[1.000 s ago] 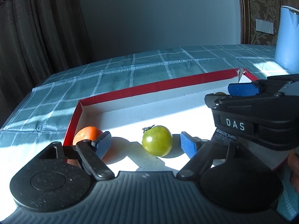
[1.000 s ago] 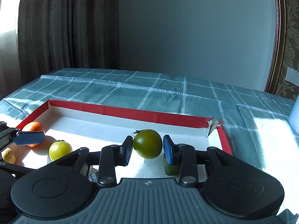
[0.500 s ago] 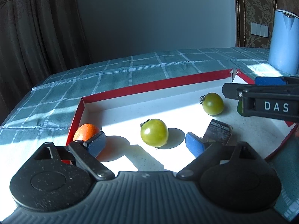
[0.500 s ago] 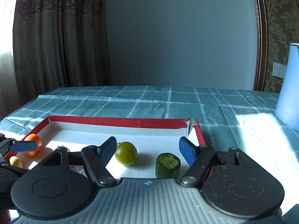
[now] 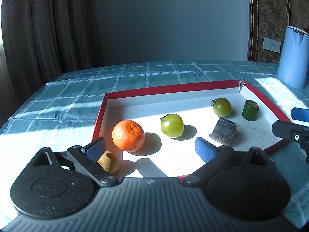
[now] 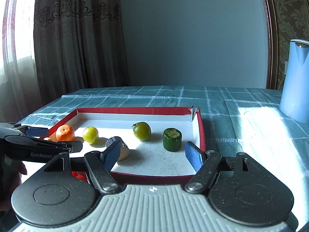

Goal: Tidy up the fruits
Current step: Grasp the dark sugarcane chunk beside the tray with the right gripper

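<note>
While the fruits sit loose in the red-rimmed tray (image 5: 100, 116), nothing is held. Orange (image 5: 128, 136) lies by the tray's left wall; light green tomato (image 5: 172, 125) just right of it, mid-tray. Darker green tomato (image 5: 222, 107) sits toward the tray's far right corner, with the cut green stub (image 5: 250, 109) beside it against the right wall. Brown wedge-shaped piece (image 5: 223, 131) lies near the tray's front, between the two tomatoes. Small tan fruit (image 5: 109, 162) rests at the tray's front-left corner, partly behind a pad; can't tell if it's inside or outside the rim.

Left gripper (image 5: 149, 149): jaws opening, spread wide over the tray's front edge, nothing between them. Right gripper (image 6: 152, 156): jaws apart, empty, at the tray's front-right. Tray sits on a teal checked tablecloth (image 6: 231, 104); blue kettle (image 6: 295, 81) stands well right of the tray.
</note>
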A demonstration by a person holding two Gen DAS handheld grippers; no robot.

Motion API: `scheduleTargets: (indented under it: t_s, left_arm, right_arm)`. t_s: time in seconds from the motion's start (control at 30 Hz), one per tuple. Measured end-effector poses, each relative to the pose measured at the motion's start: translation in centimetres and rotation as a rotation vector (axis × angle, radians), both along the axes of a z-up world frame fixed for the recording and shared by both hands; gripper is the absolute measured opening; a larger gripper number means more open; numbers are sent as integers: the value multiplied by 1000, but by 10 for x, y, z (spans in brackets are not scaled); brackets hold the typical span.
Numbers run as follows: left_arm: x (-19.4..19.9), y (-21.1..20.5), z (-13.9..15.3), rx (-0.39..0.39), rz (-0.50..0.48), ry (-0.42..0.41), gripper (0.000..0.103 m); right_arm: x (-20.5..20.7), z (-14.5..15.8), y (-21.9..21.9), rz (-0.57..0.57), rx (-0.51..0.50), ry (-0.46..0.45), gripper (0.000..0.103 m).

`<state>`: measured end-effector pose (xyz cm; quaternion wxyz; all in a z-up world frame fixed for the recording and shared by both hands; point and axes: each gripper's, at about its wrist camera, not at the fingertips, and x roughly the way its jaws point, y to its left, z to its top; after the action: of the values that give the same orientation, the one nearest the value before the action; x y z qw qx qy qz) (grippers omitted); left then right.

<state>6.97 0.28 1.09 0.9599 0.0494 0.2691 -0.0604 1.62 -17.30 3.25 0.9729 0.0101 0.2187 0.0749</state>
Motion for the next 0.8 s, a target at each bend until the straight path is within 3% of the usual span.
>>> scheduleTargets:
  t_s: [0.3, 0.5, 0.57, 0.7, 0.8]
  left_arm:
    - [-24, 21, 5, -76, 2, -4, 101]
    - [-31, 16, 1, -23, -2, 6, 103]
    - [-38, 14, 0, -7, -14, -4, 103]
    - [-48, 14, 0, 29, 1, -42, 103]
    - [-50, 16, -1, 13, -19, -30, 103]
  right_arm:
    - [-24, -16, 11, 24, -158, 50, 74]
    - [-17, -18, 11, 53, -128, 78, 74]
    - [-22, -17, 10, 110, -90, 91, 74]
    - [-35, -12, 21, 134, -117, 18, 74]
    - [-37, -12, 25, 166, -99, 27, 74]
